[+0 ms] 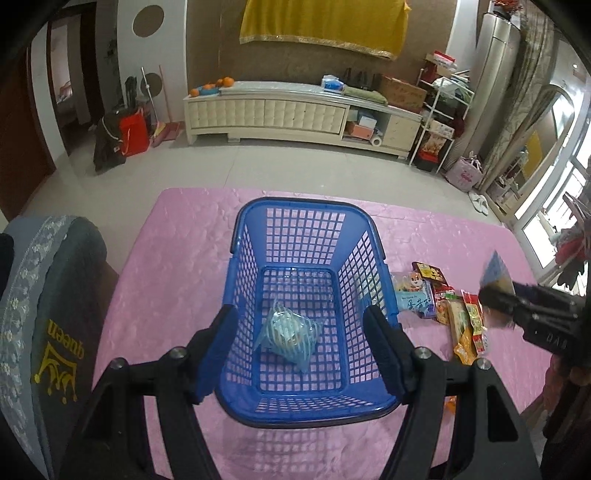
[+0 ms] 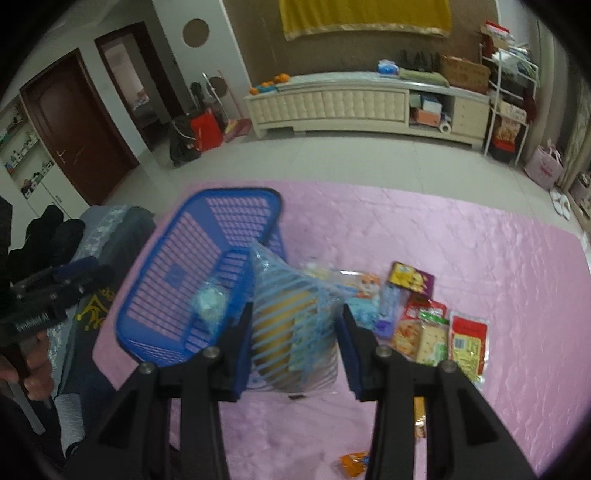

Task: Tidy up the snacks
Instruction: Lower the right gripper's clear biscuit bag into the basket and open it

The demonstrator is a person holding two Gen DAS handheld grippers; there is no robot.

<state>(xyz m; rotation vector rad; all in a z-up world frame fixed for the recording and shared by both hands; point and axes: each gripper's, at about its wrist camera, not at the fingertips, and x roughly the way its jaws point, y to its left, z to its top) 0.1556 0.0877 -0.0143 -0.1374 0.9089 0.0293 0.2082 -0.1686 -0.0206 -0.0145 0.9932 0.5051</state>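
Right wrist view shows the right claw (image 2: 293, 325) clamped on a striped snack bag (image 2: 291, 321), while the left claw (image 1: 299, 332) gapes empty above the blue basket (image 1: 365, 251).

a home living room: a long cream tv cabinet (image 1: 295, 110) against the wall with oranges (image 1: 224, 81) on top, a yellow cloth (image 1: 321, 26) hanging above it, wooden doors (image 2: 74, 125), slippers (image 1: 480, 202) on the tiled floor

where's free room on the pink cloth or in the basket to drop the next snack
The basket floor is mostly bare; one striped packet lies near its middle. The cloth beyond the snack pile is bare, as is the strip left of the basket. It is crowded right of the basket, where the pile lies.
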